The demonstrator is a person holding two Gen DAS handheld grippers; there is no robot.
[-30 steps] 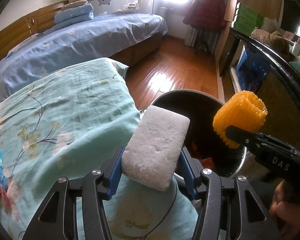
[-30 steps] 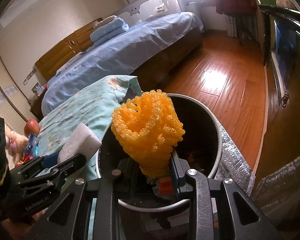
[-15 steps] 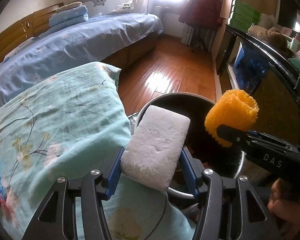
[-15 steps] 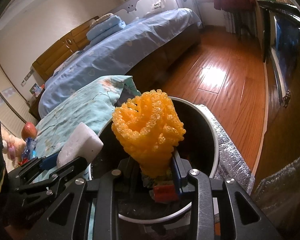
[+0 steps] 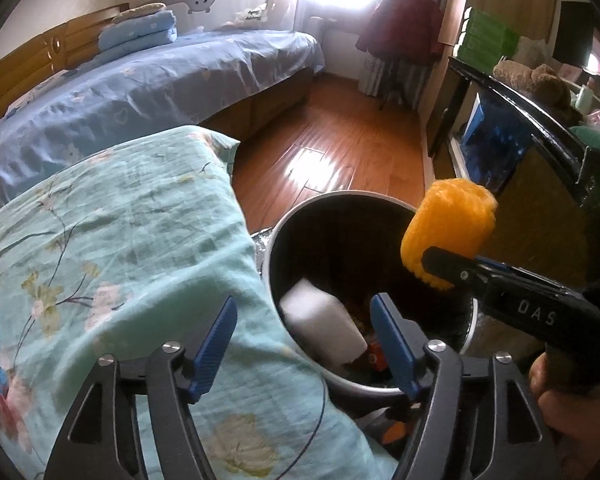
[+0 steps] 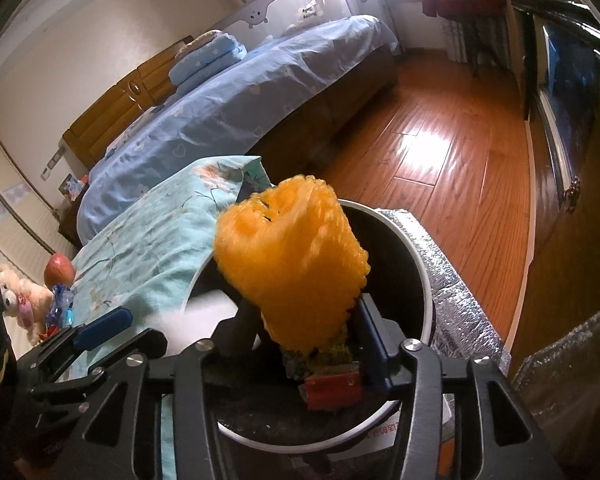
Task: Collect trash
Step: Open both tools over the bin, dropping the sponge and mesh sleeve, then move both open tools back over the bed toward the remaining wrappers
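A round dark trash bin (image 5: 384,202) with a pale rim stands beside the bed; it also shows in the right wrist view (image 6: 422,280). A white foam block (image 5: 320,320) is blurred inside the bin, also in the right wrist view (image 6: 208,318). My left gripper (image 5: 304,344) is open and empty above the bin's near edge. My right gripper (image 6: 300,320) holds an orange foam net (image 6: 292,260) over the bin; the net also shows in the left wrist view (image 5: 448,228). Its jaws look wider apart and the net is blurred.
A teal floral quilt (image 5: 100,248) lies left of the bin. A blue-sheeted bed (image 5: 140,80) stands beyond. Wooden floor (image 5: 340,140) runs ahead. A dark cabinet (image 5: 540,140) flanks the right. Silver foil padding (image 6: 452,292) lies beside the bin. Toys (image 6: 24,296) sit far left.
My left gripper has opened and the white foam block has dropped into the bin. The right gripper's jaws have spread a little around the orange net.
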